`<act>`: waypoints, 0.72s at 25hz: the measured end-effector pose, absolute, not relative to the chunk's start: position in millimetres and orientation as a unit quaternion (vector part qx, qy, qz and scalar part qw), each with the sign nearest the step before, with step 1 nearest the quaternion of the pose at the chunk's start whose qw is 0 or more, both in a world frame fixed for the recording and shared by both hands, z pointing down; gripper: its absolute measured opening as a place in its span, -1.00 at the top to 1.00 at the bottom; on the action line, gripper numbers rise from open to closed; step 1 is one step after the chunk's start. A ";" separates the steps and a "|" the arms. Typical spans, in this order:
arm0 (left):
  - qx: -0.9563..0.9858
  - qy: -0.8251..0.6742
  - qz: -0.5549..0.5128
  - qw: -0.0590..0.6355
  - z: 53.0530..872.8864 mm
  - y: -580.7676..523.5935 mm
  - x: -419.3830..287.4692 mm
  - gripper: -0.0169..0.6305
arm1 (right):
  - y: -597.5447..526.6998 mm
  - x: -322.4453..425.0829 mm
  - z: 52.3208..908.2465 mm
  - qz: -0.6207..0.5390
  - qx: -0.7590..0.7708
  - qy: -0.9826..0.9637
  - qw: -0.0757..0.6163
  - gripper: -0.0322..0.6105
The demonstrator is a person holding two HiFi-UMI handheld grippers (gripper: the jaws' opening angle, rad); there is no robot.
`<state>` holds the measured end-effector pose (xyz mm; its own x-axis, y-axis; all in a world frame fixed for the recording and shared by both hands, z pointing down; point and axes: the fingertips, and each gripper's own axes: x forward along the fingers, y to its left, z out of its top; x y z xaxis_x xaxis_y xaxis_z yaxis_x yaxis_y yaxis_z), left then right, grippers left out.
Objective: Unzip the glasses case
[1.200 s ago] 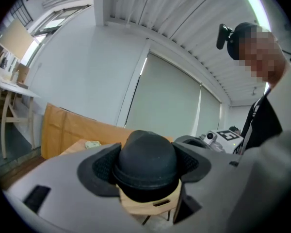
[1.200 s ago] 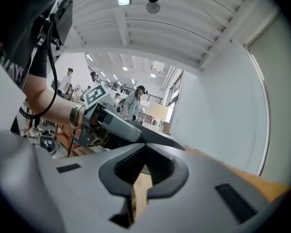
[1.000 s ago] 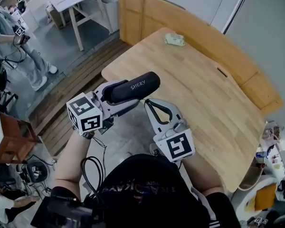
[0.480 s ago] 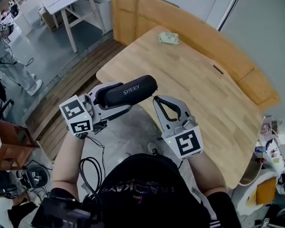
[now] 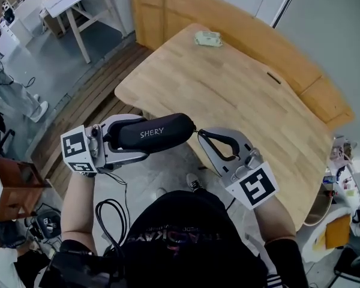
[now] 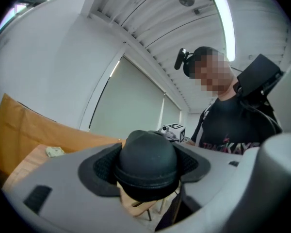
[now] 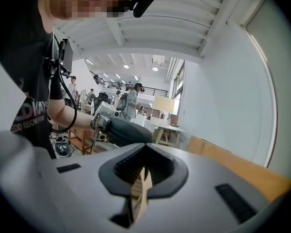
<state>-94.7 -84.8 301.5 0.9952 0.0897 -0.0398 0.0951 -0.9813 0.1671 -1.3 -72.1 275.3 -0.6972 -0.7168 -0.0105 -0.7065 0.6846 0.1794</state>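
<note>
Lower centre: versus a second ago our left gripper (image 5: 135, 138) sits further left, our right gripper (image 5: 199, 133) further right, and the glasses case (image 5: 153, 132) lies nearer level. Left clamps the case's left end; right's jaws are pressed together at its right end. Case closed, long axis left-right, mid-frame, below the table (image 5: 240, 95) edge
</note>
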 end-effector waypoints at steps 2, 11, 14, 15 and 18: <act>0.993 0.070 -0.017 0.093 299.4 -79.3 -95.9 -0.04 | -69.5 0.3 273.6 -0.077 0.374 -0.924 0.032 0.84; 0.984 0.139 -0.018 0.107 289.5 -54.1 -99.3 -0.02 | -54.6 -1.4 266.6 -0.056 0.313 -0.948 0.026 0.84; 0.981 0.158 -0.007 0.110 288.7 -47.1 -95.4 -0.01 | -53.8 -1.9 266.8 -0.055 0.306 -0.950 0.024 0.84; 0.980 0.163 -0.003 0.110 288.4 -44.9 -93.9 -0.01 | -53.6 -2.2 267.8 -0.054 0.305 -0.951 0.025 0.84; 0.980 0.171 0.003 0.105 289.4 -41.7 -89.2 -0.01 | -53.2 -1.9 270.2 -0.054 0.304 -0.951 0.027 0.84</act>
<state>-89.2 -41.7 289.4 0.9417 0.3351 -0.0298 0.3337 -0.9196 0.2072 -1.9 -53.2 270.2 -0.8136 -0.5811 0.0186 -0.5753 0.8093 0.1187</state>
